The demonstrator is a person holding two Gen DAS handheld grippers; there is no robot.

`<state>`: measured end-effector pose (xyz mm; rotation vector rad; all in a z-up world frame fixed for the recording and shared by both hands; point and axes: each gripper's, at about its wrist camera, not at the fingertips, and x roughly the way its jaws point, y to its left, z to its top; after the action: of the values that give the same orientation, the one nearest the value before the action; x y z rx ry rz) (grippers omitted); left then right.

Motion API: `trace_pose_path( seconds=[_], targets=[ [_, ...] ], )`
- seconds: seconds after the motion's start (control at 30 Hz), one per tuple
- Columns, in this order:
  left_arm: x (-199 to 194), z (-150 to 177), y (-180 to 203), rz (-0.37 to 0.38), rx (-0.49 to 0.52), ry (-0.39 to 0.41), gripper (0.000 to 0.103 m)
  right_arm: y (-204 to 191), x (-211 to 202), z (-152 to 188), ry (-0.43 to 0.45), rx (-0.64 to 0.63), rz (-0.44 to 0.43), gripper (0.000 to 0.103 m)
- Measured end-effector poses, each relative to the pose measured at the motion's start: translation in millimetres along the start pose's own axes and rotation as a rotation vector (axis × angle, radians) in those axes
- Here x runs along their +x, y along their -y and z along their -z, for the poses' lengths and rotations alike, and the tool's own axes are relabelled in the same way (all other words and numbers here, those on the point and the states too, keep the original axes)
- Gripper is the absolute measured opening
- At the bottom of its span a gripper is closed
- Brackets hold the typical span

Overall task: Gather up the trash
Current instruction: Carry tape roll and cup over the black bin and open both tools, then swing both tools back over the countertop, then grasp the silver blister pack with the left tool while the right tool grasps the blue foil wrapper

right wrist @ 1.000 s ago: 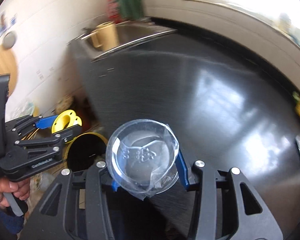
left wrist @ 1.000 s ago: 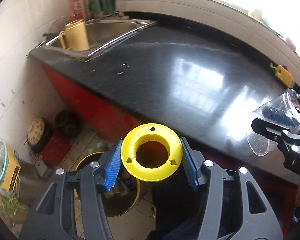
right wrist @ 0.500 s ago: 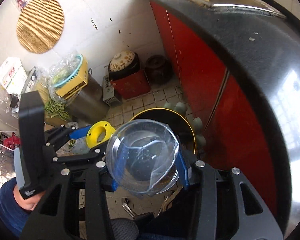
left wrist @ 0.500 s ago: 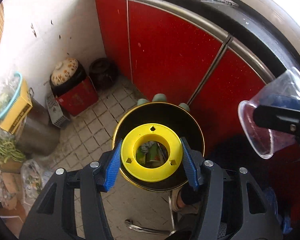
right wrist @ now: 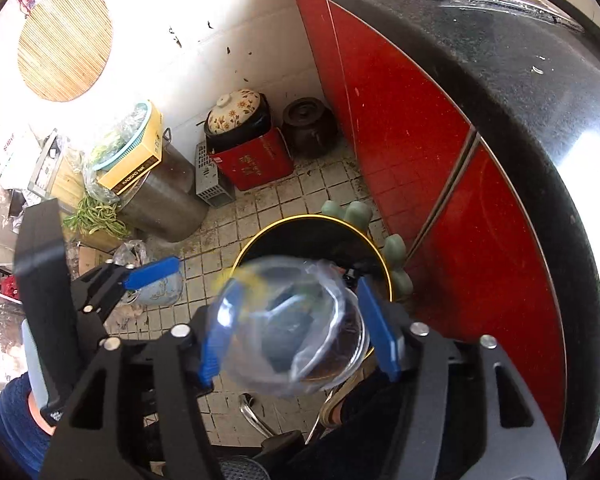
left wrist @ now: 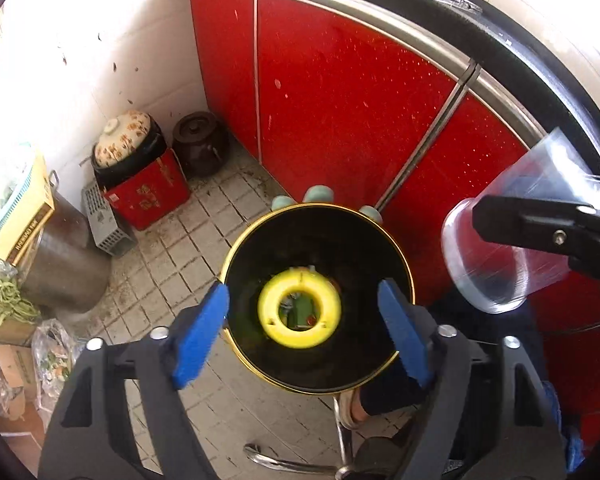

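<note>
A black bin with a gold rim (left wrist: pixel 225 280) (right wrist: pixel 260 239) stands on the tiled floor in front of the red cabinets. My left gripper (left wrist: pixel 302 332) hangs right above it. Its jaws are opening and stand wide apart. The yellow spool (left wrist: pixel 299 311) is loose and blurred below the blue pads (left wrist: pixel 200 332), inside the bin's mouth. My right gripper (right wrist: pixel 296 334) is beside it, over the bin's right edge, and its jaws are opening too. A clear plastic cup (right wrist: pixel 284 328) (left wrist: pixel 496 256) lies tilted and blurred between its pads (right wrist: pixel 378 330), which no longer squeeze it.
Red cabinet doors (left wrist: pixel 340 92) under a black countertop (right wrist: pixel 520 92) close off the right side. Green bottles (right wrist: pixel 348 212) stand behind the bin. A flowered pot on a red box (left wrist: pixel 140 184), a brown jar (left wrist: pixel 200 144) and a steel pot (right wrist: pixel 164 196) sit at the left. A person's shoe (left wrist: pixel 350 408) is beside a chrome stool leg.
Both grippers swung from over the countertop down to above the bin. Then the left jaws spread and the yellow spool dropped out. The right jaws widened around the cup.
</note>
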<state>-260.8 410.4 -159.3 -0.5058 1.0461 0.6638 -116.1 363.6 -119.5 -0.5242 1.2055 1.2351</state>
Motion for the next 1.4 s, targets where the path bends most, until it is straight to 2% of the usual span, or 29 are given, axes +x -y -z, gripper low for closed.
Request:
trace_pose_path(
  seconds=[0.23,0.37,0.43,0.47,0.6,0.7,0.8,0.93,1.03,1.17,1.3,1.4],
  targets=[
    [-9,-7,-3,-0.011,-0.025,0.010,0.085,7,-21,12,0.038,-0.016,0.034,0.074],
    [-37,-16,20,-0.027,0.017,0.077,0.092,23,-67,26,0.110,0.010,0.073,0.079],
    [-53,-24,37,0.002,0.049,0.108,0.093,35,-101,37,0.176,0.031,0.110,0.083],
    [-63,-29,51,0.031,0.074,0.132,0.094,42,-121,45,0.214,0.048,0.142,0.086],
    [-92,-44,120,0.121,0.191,0.204,0.096,83,-190,86,0.329,0.159,0.288,0.086],
    [-103,-51,188,0.218,0.303,0.212,0.096,132,-249,140,0.411,0.328,0.421,0.086],
    [-113,-51,265,0.330,0.427,0.223,0.096,170,-294,193,0.455,0.474,0.534,0.087],
    [-124,-33,363,0.454,0.593,0.202,0.096,223,-348,279,0.490,0.682,0.650,0.088],
    [-137,-8,428,0.533,0.734,0.194,0.096,255,-375,340,0.501,0.818,0.688,0.088],
    [-146,18,485,0.581,0.873,0.207,0.096,282,-389,386,0.523,0.928,0.679,0.088],
    [-149,22,522,0.598,0.952,0.240,0.096,310,-393,402,0.535,0.974,0.644,0.088],
    [-145,13,553,0.616,1.001,0.246,0.096,336,-394,400,0.535,1.005,0.628,0.088]
  ],
)
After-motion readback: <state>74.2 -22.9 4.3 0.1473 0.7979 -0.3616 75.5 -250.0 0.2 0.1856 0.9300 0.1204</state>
